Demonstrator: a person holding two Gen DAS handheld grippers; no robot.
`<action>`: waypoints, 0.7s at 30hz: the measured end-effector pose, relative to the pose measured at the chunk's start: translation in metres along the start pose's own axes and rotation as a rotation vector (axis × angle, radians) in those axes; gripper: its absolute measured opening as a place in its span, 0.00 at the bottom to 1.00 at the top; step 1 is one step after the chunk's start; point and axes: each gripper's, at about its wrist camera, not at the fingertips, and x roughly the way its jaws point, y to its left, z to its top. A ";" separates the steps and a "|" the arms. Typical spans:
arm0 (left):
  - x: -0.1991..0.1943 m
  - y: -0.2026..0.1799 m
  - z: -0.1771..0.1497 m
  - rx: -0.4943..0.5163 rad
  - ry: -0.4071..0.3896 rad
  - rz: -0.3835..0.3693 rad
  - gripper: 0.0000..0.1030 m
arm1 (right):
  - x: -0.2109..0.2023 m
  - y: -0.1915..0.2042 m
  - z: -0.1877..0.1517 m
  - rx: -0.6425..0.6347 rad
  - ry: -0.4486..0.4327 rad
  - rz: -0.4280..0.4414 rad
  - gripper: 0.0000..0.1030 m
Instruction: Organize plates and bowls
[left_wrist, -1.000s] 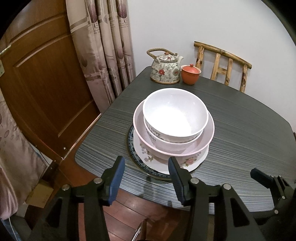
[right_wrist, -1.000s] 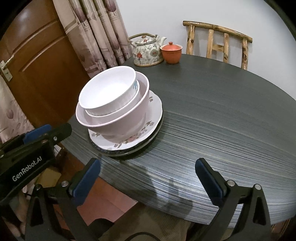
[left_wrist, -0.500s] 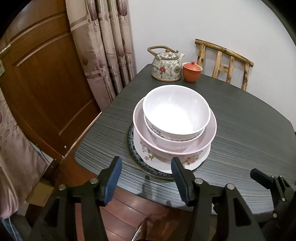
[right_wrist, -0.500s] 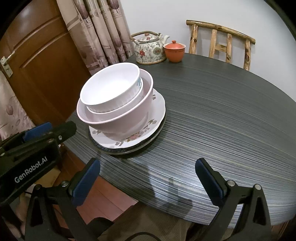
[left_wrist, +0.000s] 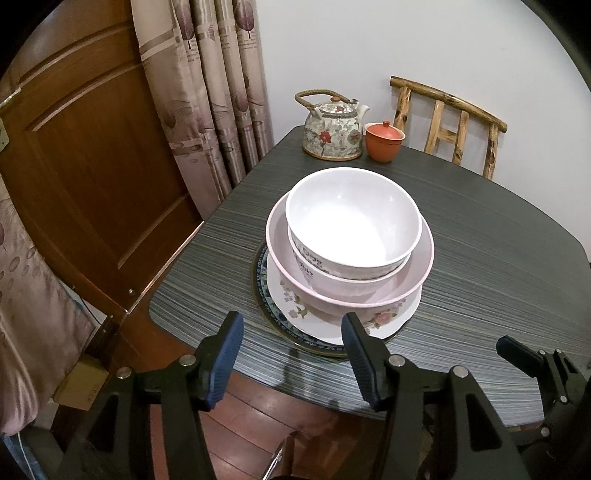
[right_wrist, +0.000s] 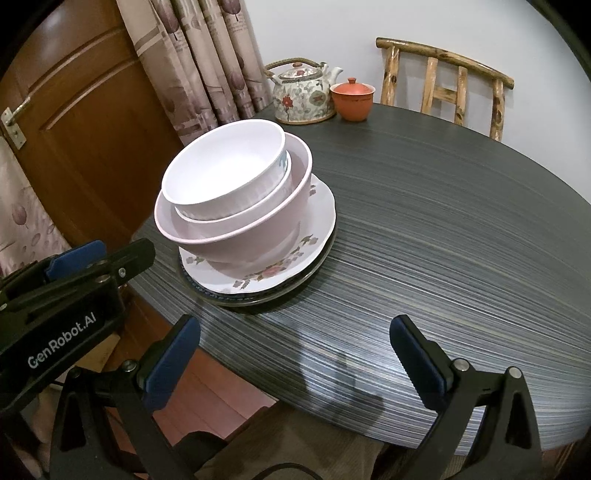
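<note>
- Two grippers, both empty: left gripper (left_wrist: 291, 350) jaws spread, right gripper (right_wrist: 295, 354) spread wider.
- Stack of bowls (left_wrist: 351, 236) on plates (left_wrist: 343, 317) sits just ahead of left claw, ahead-left of right.
- Since a second ago: both backed slightly away; stack untouched, organizing likely complete.

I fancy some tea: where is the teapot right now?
The floral teapot sits at the table's far edge, beside the orange lidded cup, near the curtain.

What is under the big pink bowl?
The pink bowl sits on a flowered plate, which lies on a blue-rimmed plate. The plates' middles are hidden.
</note>
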 end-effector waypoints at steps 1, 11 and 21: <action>0.000 0.000 0.000 0.000 0.001 0.001 0.55 | 0.000 0.000 0.000 0.000 0.002 -0.001 0.99; 0.001 0.000 0.000 -0.004 -0.001 0.008 0.55 | 0.003 0.004 0.002 -0.012 0.004 0.001 0.99; 0.001 0.000 -0.001 -0.004 0.000 0.006 0.55 | 0.003 0.003 0.002 -0.006 0.005 0.003 0.99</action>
